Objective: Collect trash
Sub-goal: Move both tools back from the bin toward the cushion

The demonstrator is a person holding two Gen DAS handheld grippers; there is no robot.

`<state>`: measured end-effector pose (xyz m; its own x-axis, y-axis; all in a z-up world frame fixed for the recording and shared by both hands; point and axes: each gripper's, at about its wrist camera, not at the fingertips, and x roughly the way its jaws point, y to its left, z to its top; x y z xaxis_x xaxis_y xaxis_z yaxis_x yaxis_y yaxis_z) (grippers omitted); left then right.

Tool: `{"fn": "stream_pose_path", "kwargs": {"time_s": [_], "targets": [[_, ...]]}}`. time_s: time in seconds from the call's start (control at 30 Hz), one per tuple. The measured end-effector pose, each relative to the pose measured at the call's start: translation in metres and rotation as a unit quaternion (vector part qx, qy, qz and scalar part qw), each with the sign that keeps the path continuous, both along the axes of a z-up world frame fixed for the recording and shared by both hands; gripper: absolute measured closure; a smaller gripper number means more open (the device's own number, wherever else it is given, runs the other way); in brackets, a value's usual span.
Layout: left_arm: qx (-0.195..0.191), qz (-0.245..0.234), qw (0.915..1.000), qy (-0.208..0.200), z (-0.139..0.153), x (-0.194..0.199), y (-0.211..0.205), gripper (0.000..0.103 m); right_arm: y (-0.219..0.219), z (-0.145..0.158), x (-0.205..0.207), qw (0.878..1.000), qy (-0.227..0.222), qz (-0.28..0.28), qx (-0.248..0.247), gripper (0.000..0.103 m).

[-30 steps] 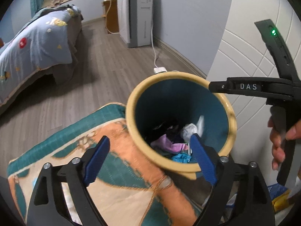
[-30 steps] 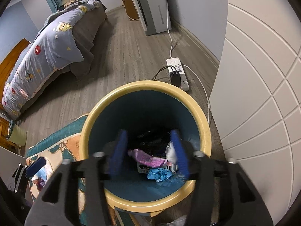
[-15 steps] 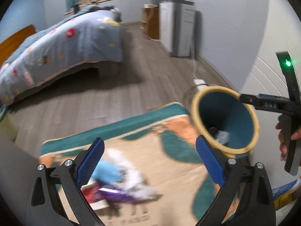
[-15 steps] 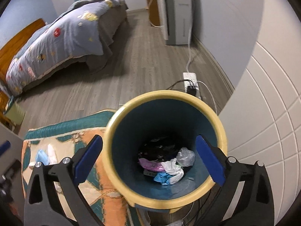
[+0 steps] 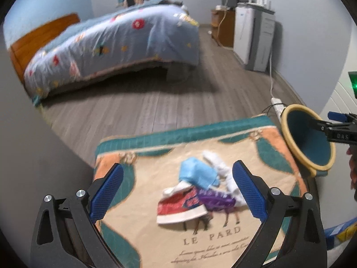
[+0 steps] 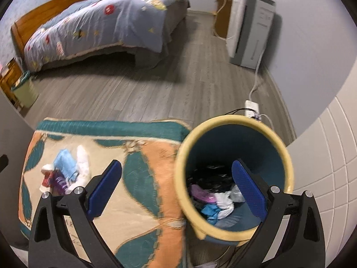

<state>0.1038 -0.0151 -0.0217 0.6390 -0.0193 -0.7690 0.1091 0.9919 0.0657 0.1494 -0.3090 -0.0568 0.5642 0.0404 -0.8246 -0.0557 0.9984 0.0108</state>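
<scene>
Bedroom: bed (image 5: 116,44), rug (image 5: 156,234), wood floor (image 6: 156,93)

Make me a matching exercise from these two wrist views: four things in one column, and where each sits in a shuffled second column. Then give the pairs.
Things
1. crumpled light-blue paper
2. teal waste bin with a yellow rim
3. white power strip
4. blue quilt with cartoon patches

Places
A. on the grey wood floor beyond the bin
B. spread over the bed
C. in the trash pile on the patterned rug
D. off the rug's right edge, trash inside

Pairs: 1-C, 2-D, 3-A, 4-B
</scene>
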Motion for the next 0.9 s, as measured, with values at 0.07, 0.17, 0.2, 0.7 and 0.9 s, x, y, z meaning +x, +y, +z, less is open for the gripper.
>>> {"fn": "stream_pose_path", "kwargs": {"time_s": [0.07,0.17,0.2,0.7,0.9], "targets": [[-0.011,0.007,0.9999,0.003,-0.003,-0.001,0.012,0.006,0.016,-0.004,-0.001,1.000,0.011,0.011,0.007,0.006],[0.000,0.014,0.9999,-0.002,-0.004,-0.001,0.024,0.006,0.037,-0.008,-0.002,0.999,0.022,0.022,0.024,0.006],[0.002,0.014,0.9999,-0.003,-0.005,-0.001,0.026,0.006,0.043,-0.009,-0.002,0.999,0.025,0.024,0.028,0.006],[0.006,0.000,0.9999,0.013,-0.020,-0.003,0.065,0.006,0.151,-0.041,-0.002,0.993,0.066,0.095,0.017,0.006],[0.004,0.010,0.9996,0.025,-0.027,0.000,0.089,0.006,0.193,-0.057,-0.003,0.988,0.075,0.136,-0.006,0.006]]}}
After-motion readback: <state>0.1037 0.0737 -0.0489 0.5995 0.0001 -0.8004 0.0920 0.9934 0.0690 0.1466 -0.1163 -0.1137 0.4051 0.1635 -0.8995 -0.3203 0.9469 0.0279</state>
